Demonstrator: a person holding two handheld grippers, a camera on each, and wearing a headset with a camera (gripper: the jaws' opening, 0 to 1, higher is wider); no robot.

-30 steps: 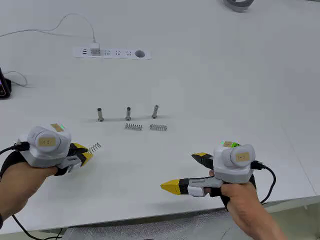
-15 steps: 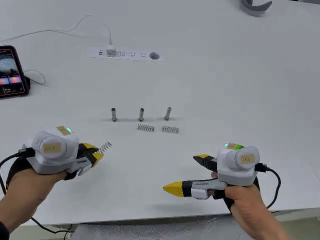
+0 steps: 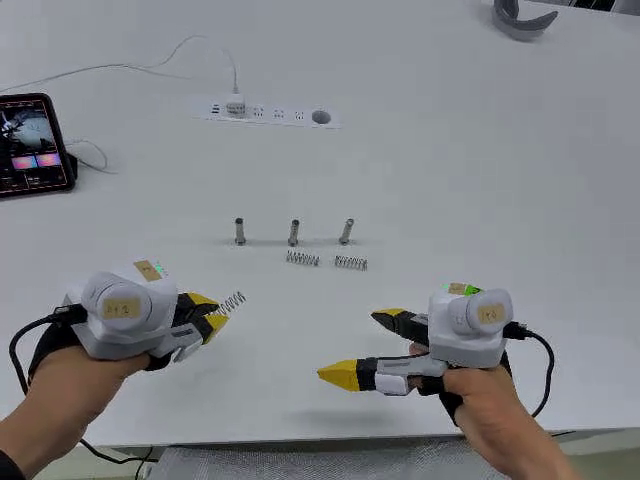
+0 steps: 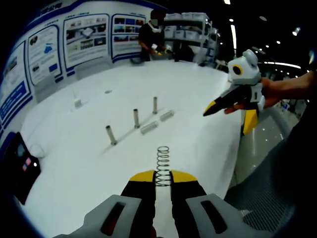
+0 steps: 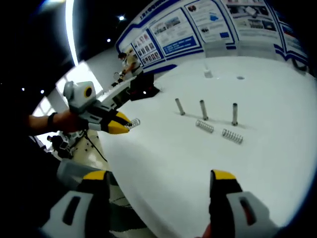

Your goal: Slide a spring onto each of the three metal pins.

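Observation:
Three upright metal pins [image 3: 293,232] stand in a row at mid table, also seen ahead in the left gripper view [image 4: 135,118] and the right gripper view [image 5: 203,109]. Two springs [image 3: 302,259] [image 3: 351,264] lie flat just in front of the middle and right pins. My left gripper [image 3: 211,313] is shut on a third spring [image 4: 162,165], which sticks out past its yellow tips toward the pins. My right gripper [image 3: 360,345] hangs open at the near right, nothing between its fingers [image 5: 221,182].
A white power strip [image 3: 266,113] with a plugged cable lies at the far side. A phone [image 3: 33,145] with a lit screen rests at the left edge. A grey object [image 3: 522,18] sits at the far right corner. The table's front edge runs close under both hands.
The head camera has shifted, bringing the phone into view. My left gripper has moved a little right and forward with the spring. The right gripper stays open, about where it was.

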